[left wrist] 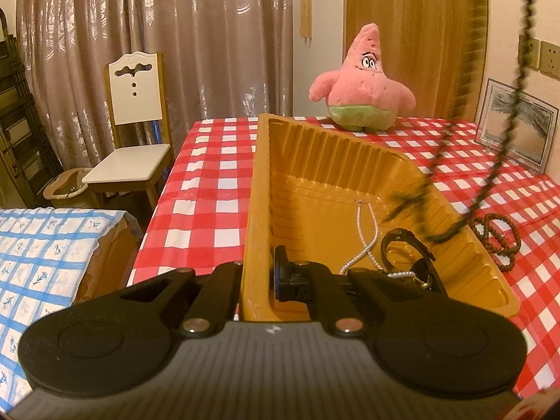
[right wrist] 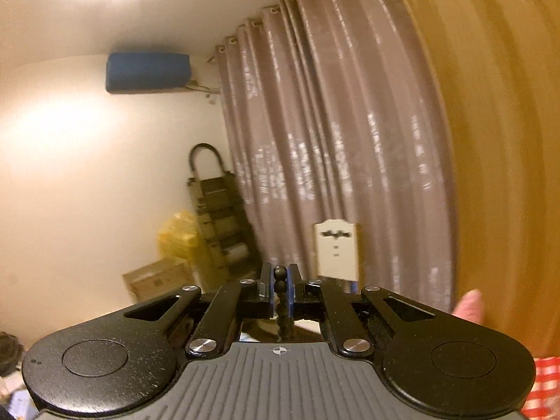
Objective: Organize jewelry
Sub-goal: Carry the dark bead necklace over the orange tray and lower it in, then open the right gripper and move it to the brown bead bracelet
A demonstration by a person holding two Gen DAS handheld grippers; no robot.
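My left gripper (left wrist: 257, 273) is shut on the near left wall of a yellow plastic tray (left wrist: 315, 161) that lies on the red checked tablecloth. Inside the tray lie a white pearl strand (left wrist: 367, 241) and a black strap with a buckle (left wrist: 416, 248). A dark beaded necklace (left wrist: 504, 140) hangs from above at the right, blurred, its lower loop over the tray's right rim. In the right wrist view my right gripper (right wrist: 280, 280) is shut on dark beads (right wrist: 279, 273) of that necklace, held level and facing the curtain. A brown bead bracelet (left wrist: 497, 238) rests on the cloth right of the tray.
A pink plush star (left wrist: 364, 84) stands at the table's far edge. A framed picture (left wrist: 518, 122) leans at the right wall. A white-backed chair (left wrist: 134, 122) stands left of the table, a blue checked cover (left wrist: 45, 262) lower left. A fingertip (right wrist: 469, 306) shows at the right.
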